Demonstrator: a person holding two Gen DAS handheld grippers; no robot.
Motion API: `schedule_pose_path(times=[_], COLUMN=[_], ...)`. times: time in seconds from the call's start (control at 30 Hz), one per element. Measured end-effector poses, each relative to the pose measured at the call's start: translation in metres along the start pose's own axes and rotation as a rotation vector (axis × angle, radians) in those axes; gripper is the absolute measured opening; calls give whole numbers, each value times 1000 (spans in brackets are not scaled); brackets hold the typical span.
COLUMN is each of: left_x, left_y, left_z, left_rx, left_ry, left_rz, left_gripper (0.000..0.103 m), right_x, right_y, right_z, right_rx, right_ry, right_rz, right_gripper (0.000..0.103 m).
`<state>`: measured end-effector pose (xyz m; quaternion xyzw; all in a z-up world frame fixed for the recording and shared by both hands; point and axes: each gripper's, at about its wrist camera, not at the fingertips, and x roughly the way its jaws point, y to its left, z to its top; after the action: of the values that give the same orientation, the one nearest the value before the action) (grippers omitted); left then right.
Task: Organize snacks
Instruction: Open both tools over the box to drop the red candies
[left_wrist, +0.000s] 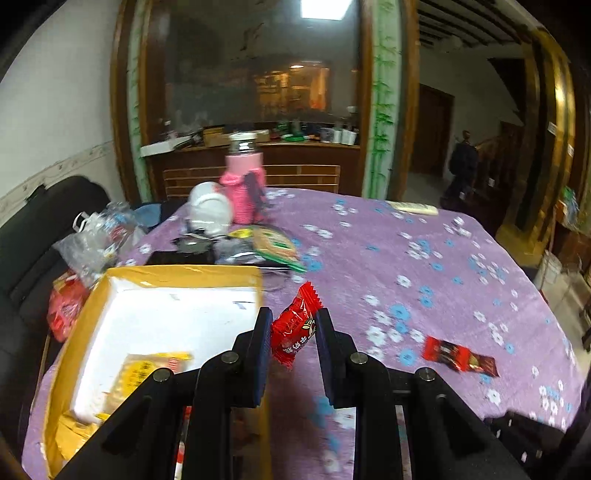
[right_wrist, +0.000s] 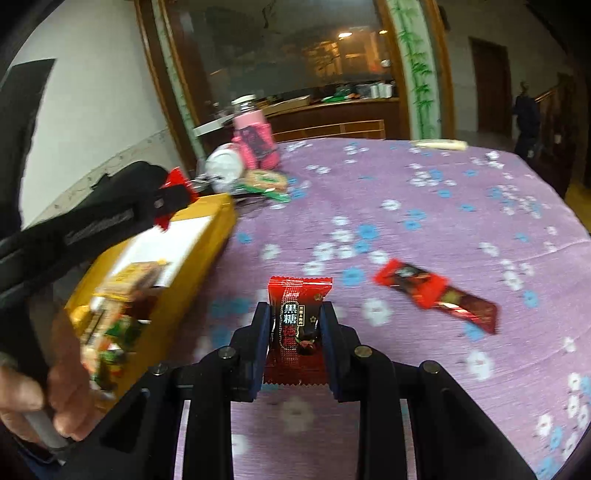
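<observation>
My left gripper (left_wrist: 293, 325) is shut on a bright red candy packet (left_wrist: 295, 326) and holds it above the purple cloth, just right of the yellow cardboard box (left_wrist: 92, 295). The box holds yellow snack packets (left_wrist: 147, 369). My right gripper (right_wrist: 295, 325) is shut on a dark red brown-sugar candy packet (right_wrist: 299, 325) low over the cloth. A red and dark snack bar (right_wrist: 436, 295) lies loose on the cloth to its right; it also shows in the left wrist view (left_wrist: 458, 356). The left gripper (right_wrist: 173, 201) with its red packet shows over the box in the right wrist view.
A pink-sleeved bottle (left_wrist: 243, 181), a white cup (left_wrist: 210, 208) and green and yellow packets (left_wrist: 273, 245) stand behind the box. Plastic bags (left_wrist: 96, 236) lie on a black chair at the left. A pale flat object (left_wrist: 413, 208) lies at the table's far edge.
</observation>
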<state>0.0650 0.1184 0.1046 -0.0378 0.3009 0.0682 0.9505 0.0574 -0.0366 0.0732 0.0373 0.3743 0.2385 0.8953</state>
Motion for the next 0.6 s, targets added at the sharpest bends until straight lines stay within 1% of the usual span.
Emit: schedule_pose_path(times=[0.13, 0.2, 0.37, 0.43, 0.53, 0.6], left_x=[10, 19, 46, 55, 65, 70], left_y=[33, 49, 90, 104, 115, 118], left_z=[8, 9, 6, 3, -3, -5], left_rx=[-64, -86, -169, -192, -207, -211], left_ry=[42, 76, 163, 186, 218, 241], left_rz=[53, 78, 167, 225, 276, 286], left_gripper=[24, 24, 24, 24, 24, 24], right_x=[2, 2, 9, 13, 21, 24], right_y=[36, 56, 98, 109, 122, 127], right_z=[5, 5, -2, -7, -15, -20], right_rx=[-47, -84, -159, -182, -215, -231], right_ry=[10, 10, 36, 46, 76, 86], right_rz=[70, 101, 172, 185, 214, 223], right_gripper=[26, 26, 26, 26, 26, 26])
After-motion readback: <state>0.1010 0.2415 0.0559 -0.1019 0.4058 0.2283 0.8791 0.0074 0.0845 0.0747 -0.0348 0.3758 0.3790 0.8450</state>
